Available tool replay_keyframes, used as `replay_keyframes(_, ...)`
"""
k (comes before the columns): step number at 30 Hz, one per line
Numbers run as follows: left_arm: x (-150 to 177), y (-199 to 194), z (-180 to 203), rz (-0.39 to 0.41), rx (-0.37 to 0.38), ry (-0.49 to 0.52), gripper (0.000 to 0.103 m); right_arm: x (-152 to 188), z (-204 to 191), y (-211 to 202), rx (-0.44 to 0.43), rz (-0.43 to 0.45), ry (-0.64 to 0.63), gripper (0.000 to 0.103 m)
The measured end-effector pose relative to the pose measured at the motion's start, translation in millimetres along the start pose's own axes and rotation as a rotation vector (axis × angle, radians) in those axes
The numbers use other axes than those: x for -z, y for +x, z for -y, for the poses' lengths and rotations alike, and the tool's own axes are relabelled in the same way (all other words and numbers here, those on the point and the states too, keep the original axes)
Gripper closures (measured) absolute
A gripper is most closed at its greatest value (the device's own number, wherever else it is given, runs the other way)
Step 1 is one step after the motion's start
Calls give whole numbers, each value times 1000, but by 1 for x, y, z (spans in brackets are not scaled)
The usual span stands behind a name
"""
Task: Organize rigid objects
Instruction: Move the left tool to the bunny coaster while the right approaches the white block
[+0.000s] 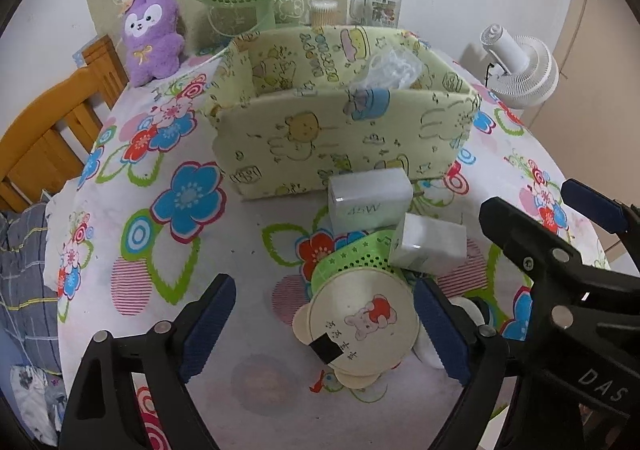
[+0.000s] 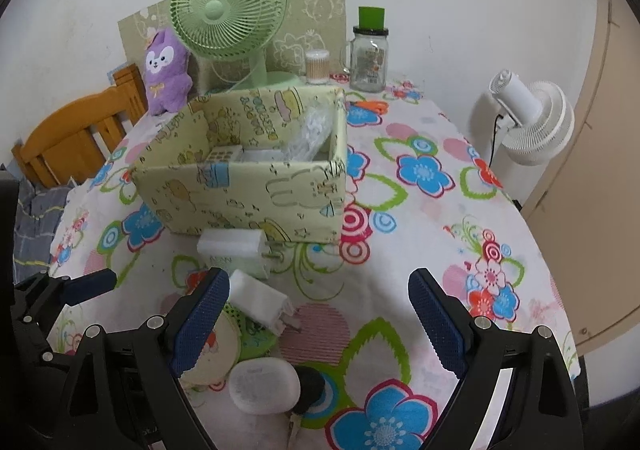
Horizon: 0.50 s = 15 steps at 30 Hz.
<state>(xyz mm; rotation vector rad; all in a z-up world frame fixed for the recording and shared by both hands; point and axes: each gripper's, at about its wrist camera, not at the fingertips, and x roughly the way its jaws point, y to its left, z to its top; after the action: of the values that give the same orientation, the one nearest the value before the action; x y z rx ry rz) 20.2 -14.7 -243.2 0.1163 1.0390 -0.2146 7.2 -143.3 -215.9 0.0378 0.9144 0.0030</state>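
A pale yellow cartoon-print box (image 1: pixel 340 137) stands mid-table, also in the right wrist view (image 2: pixel 248 193), holding a clear plastic bag and small items. In front of it lie two white plug chargers (image 1: pixel 368 201) (image 1: pixel 430 244), a green perforated container with a round bear-print lid (image 1: pixel 362 326) on its side, and a white oval case (image 2: pixel 264 386). My left gripper (image 1: pixel 324 330) is open, its jaws either side of the bear lid, not touching. My right gripper (image 2: pixel 320 326) is open and empty just right of the nearer charger (image 2: pixel 260 302).
A floral tablecloth (image 2: pixel 420 209) covers the table. At the back stand a green fan (image 2: pixel 228 9), a purple plush (image 2: pixel 166 69), a cotton-swab jar (image 2: pixel 317 65) and a glass jar with a green top (image 2: pixel 370 57). A white fan (image 2: pixel 532 117) stands right; a wooden chair (image 2: pixel 80 129) left.
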Motion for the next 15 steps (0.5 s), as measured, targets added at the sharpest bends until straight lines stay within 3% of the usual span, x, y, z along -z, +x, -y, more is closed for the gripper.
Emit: replay_keyframes(15, 14, 22, 13, -51, 32, 30, 11, 19, 2, 22, -2, -58, 0, 10)
